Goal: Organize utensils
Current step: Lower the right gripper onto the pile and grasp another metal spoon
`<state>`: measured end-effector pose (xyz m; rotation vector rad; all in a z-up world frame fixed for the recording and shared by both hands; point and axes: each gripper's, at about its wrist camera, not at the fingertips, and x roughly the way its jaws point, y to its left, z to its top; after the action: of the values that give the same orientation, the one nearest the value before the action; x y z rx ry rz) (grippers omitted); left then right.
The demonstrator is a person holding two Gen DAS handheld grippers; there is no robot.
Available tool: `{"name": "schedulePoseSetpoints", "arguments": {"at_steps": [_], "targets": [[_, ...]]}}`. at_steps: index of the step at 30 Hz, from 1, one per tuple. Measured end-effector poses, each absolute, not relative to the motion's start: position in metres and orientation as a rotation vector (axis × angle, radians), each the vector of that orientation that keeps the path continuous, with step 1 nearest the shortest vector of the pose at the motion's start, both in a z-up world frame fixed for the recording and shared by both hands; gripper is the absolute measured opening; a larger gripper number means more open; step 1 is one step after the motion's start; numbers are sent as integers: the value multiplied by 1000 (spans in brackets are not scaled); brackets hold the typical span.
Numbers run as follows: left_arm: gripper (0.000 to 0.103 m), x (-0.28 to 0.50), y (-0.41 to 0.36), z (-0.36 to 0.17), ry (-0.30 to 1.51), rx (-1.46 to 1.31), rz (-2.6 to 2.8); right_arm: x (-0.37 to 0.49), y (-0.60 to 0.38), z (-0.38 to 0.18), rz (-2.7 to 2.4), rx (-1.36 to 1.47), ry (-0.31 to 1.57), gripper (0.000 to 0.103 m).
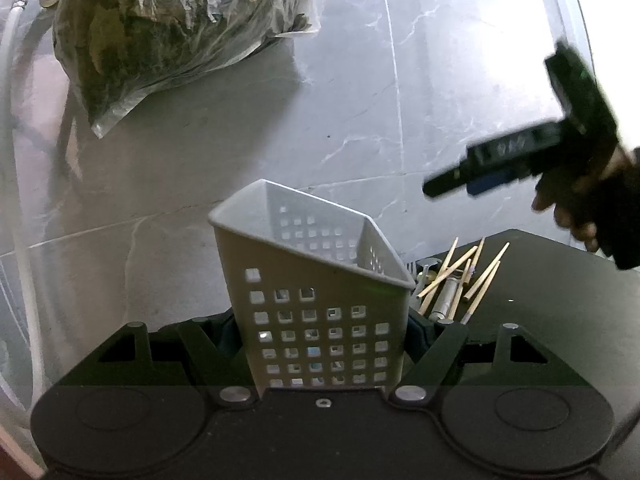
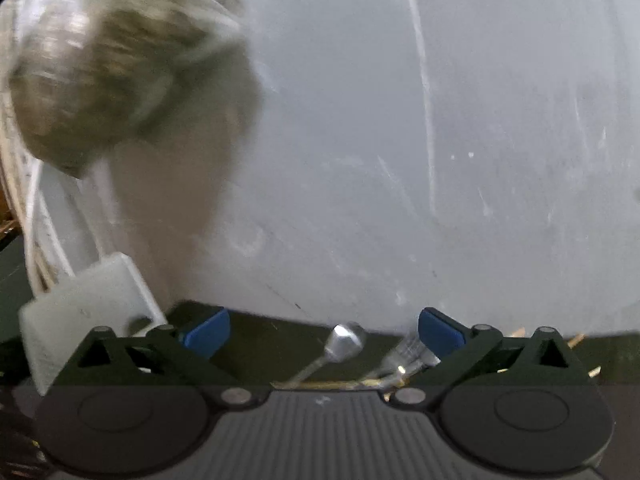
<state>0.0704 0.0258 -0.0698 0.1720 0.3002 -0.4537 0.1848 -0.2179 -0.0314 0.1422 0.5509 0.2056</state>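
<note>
My left gripper (image 1: 320, 332) is shut on a white perforated utensil holder (image 1: 312, 288), which stands upright and looks empty. Right of it, wooden chopsticks (image 1: 464, 276) and metal utensils (image 1: 440, 300) lie in a pile on a black mat (image 1: 540, 300). My right gripper (image 1: 452, 184) hovers above that pile, blurred. In the right wrist view the right gripper (image 2: 324, 332) is open with its blue pads (image 2: 208, 332) wide apart, above metal utensil handles (image 2: 344, 344) and chopsticks (image 2: 340, 384). The holder (image 2: 84, 312) shows at the left.
A clear plastic bag of dark greens (image 1: 168, 28) lies on the grey marble surface (image 1: 360, 100) at the back left. A white hose (image 1: 20, 160) runs along the left edge.
</note>
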Motion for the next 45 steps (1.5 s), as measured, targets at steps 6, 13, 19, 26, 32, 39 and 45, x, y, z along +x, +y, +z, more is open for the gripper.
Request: {"name": "schedulePoseSetpoints", "arguments": {"at_steps": [6, 13, 19, 26, 32, 39, 45], "targets": [[77, 73, 14, -68, 318, 171, -403, 232, -234, -74, 269, 171, 632, 103], [77, 73, 2, -66, 332, 169, -350, 277, -229, -101, 384, 153, 660, 103], [77, 71, -4, -66, 334, 167, -321, 300, -227, -118, 441, 143, 685, 101], [78, 70, -6, -67, 334, 165, -307, 318, -216, -130, 478, 116, 718, 83], [77, 70, -6, -68, 331, 164, -306, 315, -214, -129, 450, 78, 713, 28], [77, 69, -4, -68, 329, 163, -311, 301, -222, -122, 422, 92, 684, 10], [77, 70, -2, -68, 327, 160, -318, 279, -224, -104, 384, 127, 622, 4]]}}
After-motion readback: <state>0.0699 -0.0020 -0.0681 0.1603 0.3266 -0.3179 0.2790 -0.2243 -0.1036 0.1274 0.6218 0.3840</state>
